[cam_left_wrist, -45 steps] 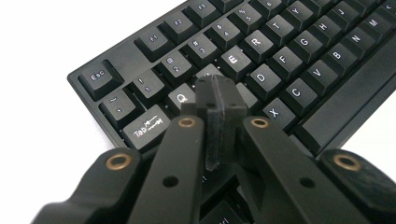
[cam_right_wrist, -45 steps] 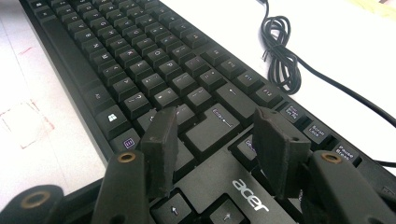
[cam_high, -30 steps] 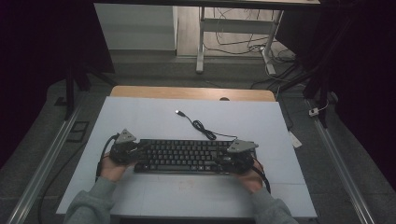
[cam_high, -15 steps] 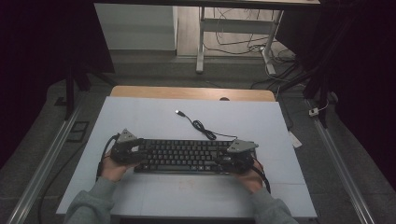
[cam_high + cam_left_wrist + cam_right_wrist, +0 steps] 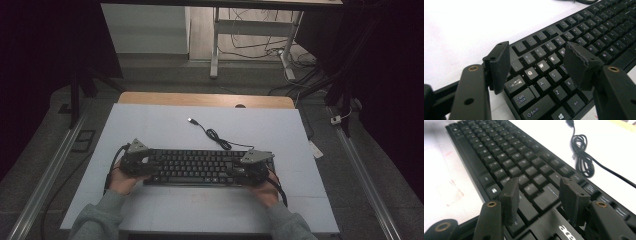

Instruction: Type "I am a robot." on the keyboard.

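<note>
Black keyboard [image 5: 200, 167] set flat on table [image 5: 150, 125].
We read left gripper [image 5: 537, 61] just spreading, right gripper [image 5: 539, 195] wide, both empty (placement apparently done; withdrawal remains).

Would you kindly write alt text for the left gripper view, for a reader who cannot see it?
The left claw, jaws open and just widened, hovers over the left end of a black keyboard, with the Q, W, A and S keys showing between the jaws. The keyboard lies on a white table.

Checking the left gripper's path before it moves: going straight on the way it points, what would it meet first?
Probably the keyboard: the left gripper, jaws open, aims over its Q and W keys.
</note>
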Action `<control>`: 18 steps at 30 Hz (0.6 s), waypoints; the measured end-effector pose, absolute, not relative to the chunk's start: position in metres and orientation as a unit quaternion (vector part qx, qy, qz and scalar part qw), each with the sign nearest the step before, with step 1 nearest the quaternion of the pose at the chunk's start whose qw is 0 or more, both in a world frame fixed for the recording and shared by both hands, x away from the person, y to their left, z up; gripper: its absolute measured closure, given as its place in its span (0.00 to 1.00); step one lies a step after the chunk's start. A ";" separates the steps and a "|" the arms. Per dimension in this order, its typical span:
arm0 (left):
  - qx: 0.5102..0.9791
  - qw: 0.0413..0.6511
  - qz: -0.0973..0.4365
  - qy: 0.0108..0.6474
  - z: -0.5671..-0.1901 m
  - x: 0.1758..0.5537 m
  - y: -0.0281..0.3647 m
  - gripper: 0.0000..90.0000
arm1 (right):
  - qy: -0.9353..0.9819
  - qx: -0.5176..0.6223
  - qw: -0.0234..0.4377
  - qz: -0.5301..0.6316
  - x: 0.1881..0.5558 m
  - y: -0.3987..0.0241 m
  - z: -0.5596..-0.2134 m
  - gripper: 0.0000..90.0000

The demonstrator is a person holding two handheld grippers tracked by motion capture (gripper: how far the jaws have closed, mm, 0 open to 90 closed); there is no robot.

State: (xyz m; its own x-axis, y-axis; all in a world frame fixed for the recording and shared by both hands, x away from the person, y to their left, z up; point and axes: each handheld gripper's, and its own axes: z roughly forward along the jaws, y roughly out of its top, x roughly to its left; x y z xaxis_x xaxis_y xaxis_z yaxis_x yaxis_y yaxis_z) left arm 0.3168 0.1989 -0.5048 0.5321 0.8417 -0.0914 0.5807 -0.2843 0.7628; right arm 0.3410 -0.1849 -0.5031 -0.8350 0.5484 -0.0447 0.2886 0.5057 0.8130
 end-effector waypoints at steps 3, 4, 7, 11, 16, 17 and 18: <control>0.784 0.390 0.168 0.454 -0.505 0.317 0.199 0.42 | 0.855 0.242 0.142 0.436 0.340 -0.179 -0.502 0.57; 0.784 0.389 0.167 0.454 -0.505 0.317 0.198 0.42 | 0.855 0.241 0.141 0.437 0.341 -0.178 -0.502 0.57; 0.783 0.389 0.167 0.455 -0.506 0.317 0.198 0.41 | 0.857 0.236 0.138 0.436 0.341 -0.172 -0.502 0.58; 0.785 0.386 0.169 0.453 -0.506 0.317 0.198 0.41 | 0.858 0.230 0.141 0.438 0.340 -0.163 -0.500 0.60; 0.789 0.383 0.169 0.450 -0.507 0.317 0.196 0.41 | 0.860 0.216 0.144 0.440 0.340 -0.151 -0.499 0.66; 0.789 0.383 0.169 0.450 -0.507 0.317 0.196 0.41 | 0.862 0.212 0.139 0.440 0.340 -0.149 -0.499 0.69; 0.789 0.382 0.169 0.450 -0.507 0.317 0.196 0.40 | 0.863 0.208 0.137 0.440 0.341 -0.146 -0.499 0.71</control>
State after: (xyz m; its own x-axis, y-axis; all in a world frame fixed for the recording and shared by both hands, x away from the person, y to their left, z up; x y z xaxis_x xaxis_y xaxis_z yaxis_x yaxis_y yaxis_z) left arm 0.3174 0.1960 -0.5070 0.5385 0.8391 -0.0766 0.5804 -0.3035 0.7556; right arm 0.3405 -0.1463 -0.4989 -0.8759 0.4797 -0.0524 0.2393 0.5261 0.8160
